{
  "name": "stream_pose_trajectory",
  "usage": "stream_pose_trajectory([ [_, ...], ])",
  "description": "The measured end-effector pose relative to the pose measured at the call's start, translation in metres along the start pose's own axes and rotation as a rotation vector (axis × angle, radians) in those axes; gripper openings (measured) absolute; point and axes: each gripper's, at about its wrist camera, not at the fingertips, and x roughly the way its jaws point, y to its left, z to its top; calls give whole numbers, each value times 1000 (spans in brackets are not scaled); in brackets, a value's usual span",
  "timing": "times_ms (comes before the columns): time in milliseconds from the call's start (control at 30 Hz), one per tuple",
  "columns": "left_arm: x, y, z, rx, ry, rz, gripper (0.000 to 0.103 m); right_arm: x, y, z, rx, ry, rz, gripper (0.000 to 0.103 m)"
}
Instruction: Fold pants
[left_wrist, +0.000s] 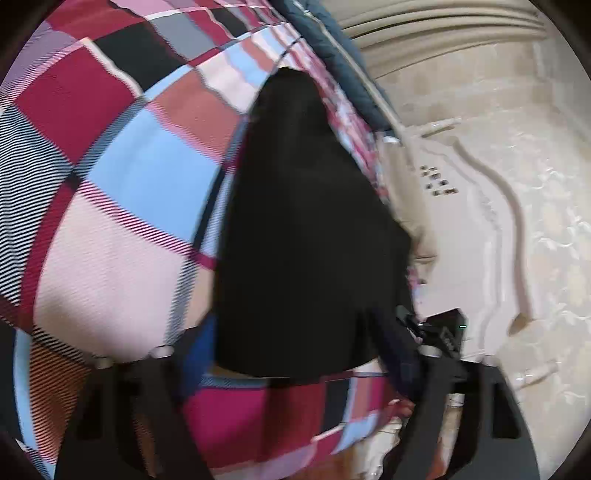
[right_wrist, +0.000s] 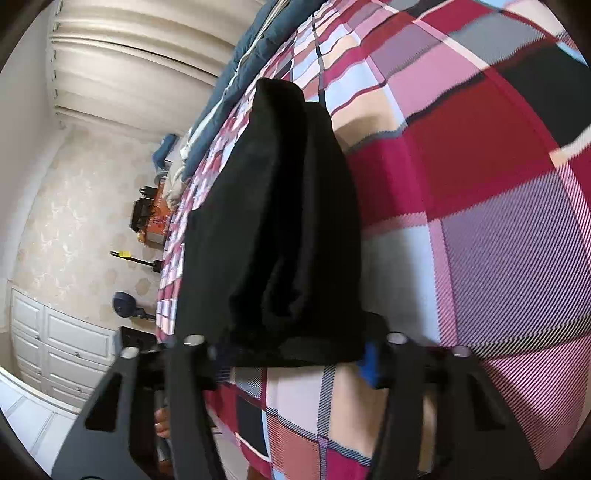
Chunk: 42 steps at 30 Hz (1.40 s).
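Note:
The black pants (left_wrist: 303, 221) lie as a long folded strip on a plaid bedspread (left_wrist: 129, 184), near the bed's edge. Their near end sits between the fingers of my left gripper (left_wrist: 299, 354), whose jaws stand partly apart; a blue pad (left_wrist: 199, 350) is just beside the cloth's left edge. In the right wrist view the pants (right_wrist: 280, 221) run away from me over the bedspread (right_wrist: 461, 184). My right gripper (right_wrist: 293, 358) straddles the same near hem, its blue pad (right_wrist: 369, 365) at the cloth's right edge. Neither view shows the pads squeezing the cloth. The other gripper (left_wrist: 447, 332) shows close by on the right.
A blue quilt (left_wrist: 332, 44) lies bunched at the bed's far end (right_wrist: 251, 55). Beside the bed are a patterned cream wall with a socket panel (left_wrist: 437, 181), white cabinet doors (right_wrist: 55, 350) and an orange object (right_wrist: 155, 214). A person's hand (right_wrist: 162, 424) shows low on the left.

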Motion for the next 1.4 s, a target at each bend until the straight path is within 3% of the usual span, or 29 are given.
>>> stream_pose_trajectory([
  [100, 0, 6, 1, -28, -5, -3, 55, -2, 1, -2, 13, -7, 19, 43],
  [400, -15, -3, -6, -29, -39, 11, 39, -23, 9, -7, 31, -19, 106, 34],
  [867, -34, -1, -41, 17, -45, 41, 39, -37, -8, -42, 66, -1, 133, 34],
  [1133, -30, 6, -40, 24, -50, 39, 40, -35, -18, -44, 84, 0, 145, 35],
  [1400, -29, 16, -41, 29, -48, 36, 54, -34, -26, -43, 109, -5, 178, 40],
])
